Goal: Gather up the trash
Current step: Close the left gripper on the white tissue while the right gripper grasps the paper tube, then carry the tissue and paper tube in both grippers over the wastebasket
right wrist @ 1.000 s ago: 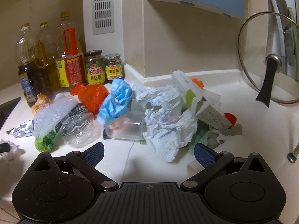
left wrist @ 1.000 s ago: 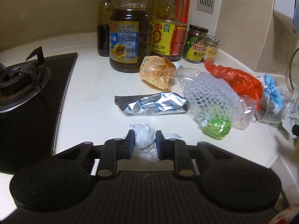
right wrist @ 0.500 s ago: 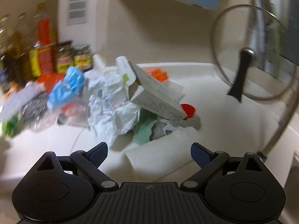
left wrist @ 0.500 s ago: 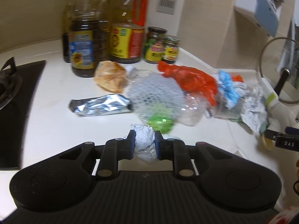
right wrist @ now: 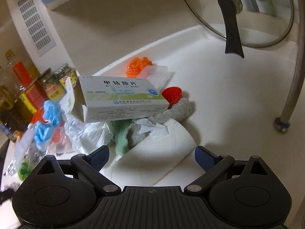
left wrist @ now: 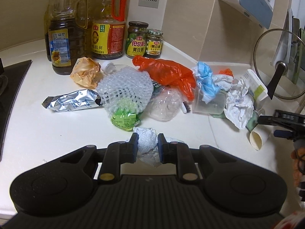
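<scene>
table [left wrist: 47,133]: white, carrying trash pile plus oil bottles at the back
trash pile [left wrist: 171,87]: mid-table, in front of the sauce jars [left wrist: 144,40]
medicine box [right wrist: 122,99]: atop pile, tilted
paper cup [right wrist: 160,152]: lying on its side, near edge of pile, below the box
right tool [right wrist: 151,157]: wide apart, straddling paper cup, pads not touching
left tool [left wrist: 147,147]: clamped on tissue wad
tissue wad [left wrist: 147,143]: white, crumpled, just in front of pile

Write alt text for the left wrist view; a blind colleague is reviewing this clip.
The left claw is shut on a crumpled white tissue above a white counter. Beyond it lies trash: bubble wrap, a foil packet and an orange bag, with oil bottles and jars by the wall.
</scene>
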Action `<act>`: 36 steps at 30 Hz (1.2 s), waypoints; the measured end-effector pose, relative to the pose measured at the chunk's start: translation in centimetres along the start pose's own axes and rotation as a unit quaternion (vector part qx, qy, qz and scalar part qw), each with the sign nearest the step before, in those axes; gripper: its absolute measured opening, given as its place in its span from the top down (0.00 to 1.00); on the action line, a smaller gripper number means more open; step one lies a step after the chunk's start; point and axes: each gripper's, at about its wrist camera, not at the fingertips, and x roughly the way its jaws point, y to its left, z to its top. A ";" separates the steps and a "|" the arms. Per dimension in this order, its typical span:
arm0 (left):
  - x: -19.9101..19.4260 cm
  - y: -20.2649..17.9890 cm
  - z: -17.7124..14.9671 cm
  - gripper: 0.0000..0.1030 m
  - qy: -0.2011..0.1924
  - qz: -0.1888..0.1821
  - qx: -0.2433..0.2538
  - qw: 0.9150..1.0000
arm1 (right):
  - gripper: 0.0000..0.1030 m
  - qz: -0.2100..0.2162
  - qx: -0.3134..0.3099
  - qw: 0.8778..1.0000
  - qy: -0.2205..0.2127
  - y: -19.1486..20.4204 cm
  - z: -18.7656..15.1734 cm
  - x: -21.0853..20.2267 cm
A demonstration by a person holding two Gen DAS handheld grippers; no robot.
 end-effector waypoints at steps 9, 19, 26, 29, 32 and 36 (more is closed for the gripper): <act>-0.7 -0.7 -0.2 0.82 0.001 0.007 0.002 1.000 | 0.30 -0.015 -0.085 0.996 0.006 0.9 -1.7 -1.3; -1.5 -3.0 -2.1 0.82 0.012 -0.025 0.016 0.999 | 0.33 -0.035 -0.122 0.992 0.023 -0.2 -1.6 -1.7; -2.0 -3.1 -2.7 0.82 0.016 -0.044 0.027 0.999 | 0.38 -0.049 -0.080 0.995 0.026 -0.9 -1.6 -0.8; -2.0 -2.9 -2.6 0.82 0.018 -0.060 0.035 0.997 | 0.52 -0.058 -0.080 0.995 0.010 -0.6 -1.9 -1.8; -2.0 -2.8 -2.7 0.82 0.020 -0.076 0.040 0.996 | 0.56 -0.057 -0.087 0.995 0.001 -0.1 -2.5 -3.2; -2.1 -2.8 -3.3 0.82 0.025 -0.099 0.053 0.993 | 0.57 -0.054 -0.093 0.994 -0.007 0.9 -3.8 -5.0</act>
